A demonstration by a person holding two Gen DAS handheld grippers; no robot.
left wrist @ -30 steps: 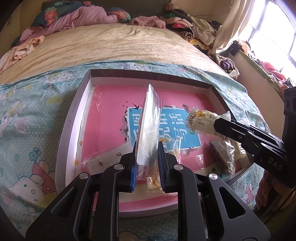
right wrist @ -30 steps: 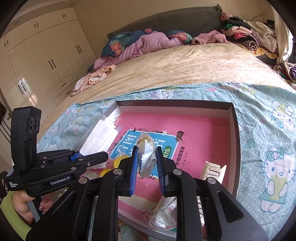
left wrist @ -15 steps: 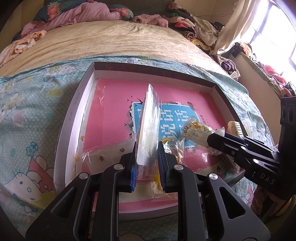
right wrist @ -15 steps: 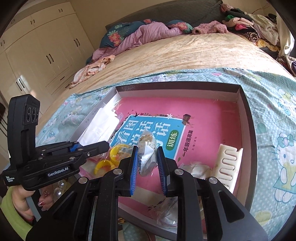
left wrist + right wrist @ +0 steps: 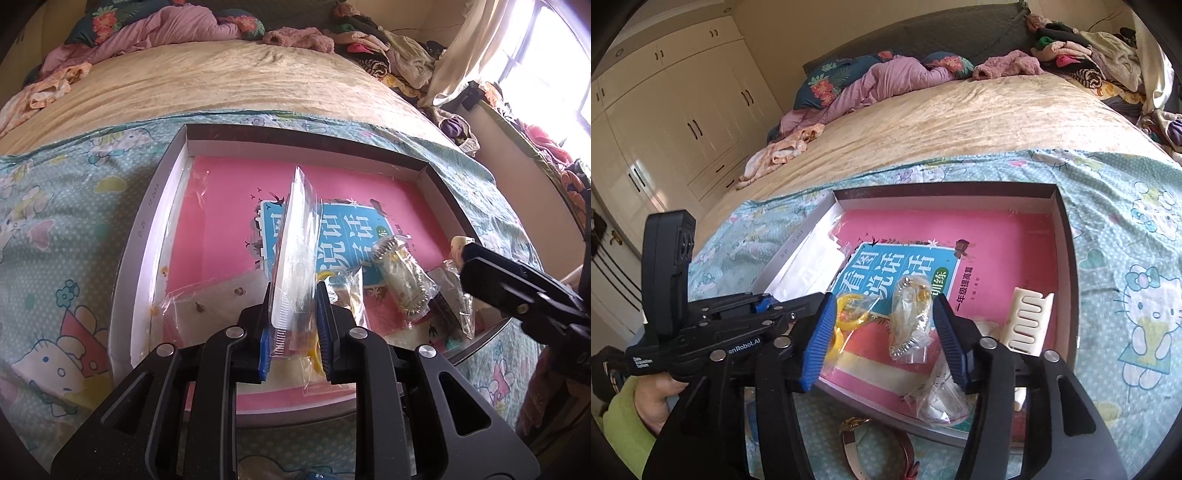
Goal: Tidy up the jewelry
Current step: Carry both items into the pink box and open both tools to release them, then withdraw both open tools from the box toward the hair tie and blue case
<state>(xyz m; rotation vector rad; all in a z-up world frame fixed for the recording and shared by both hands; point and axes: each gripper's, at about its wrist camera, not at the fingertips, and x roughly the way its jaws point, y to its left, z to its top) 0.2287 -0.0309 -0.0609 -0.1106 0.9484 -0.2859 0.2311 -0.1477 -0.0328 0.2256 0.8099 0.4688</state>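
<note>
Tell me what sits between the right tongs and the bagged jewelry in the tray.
Nothing visible. The right tongs have just been opening and stand wide around the small bagged jewelry, which lies on the pink book.

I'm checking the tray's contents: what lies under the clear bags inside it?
Under the bags in the tray lies a pink book with a blue title panel. Its lower cover is hidden by bags; nothing beneath it shows.

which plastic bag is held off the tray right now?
The flat clear bag pinched upright in the left gripper. The other bags, like the brooch bag, lie in the tray.
</note>
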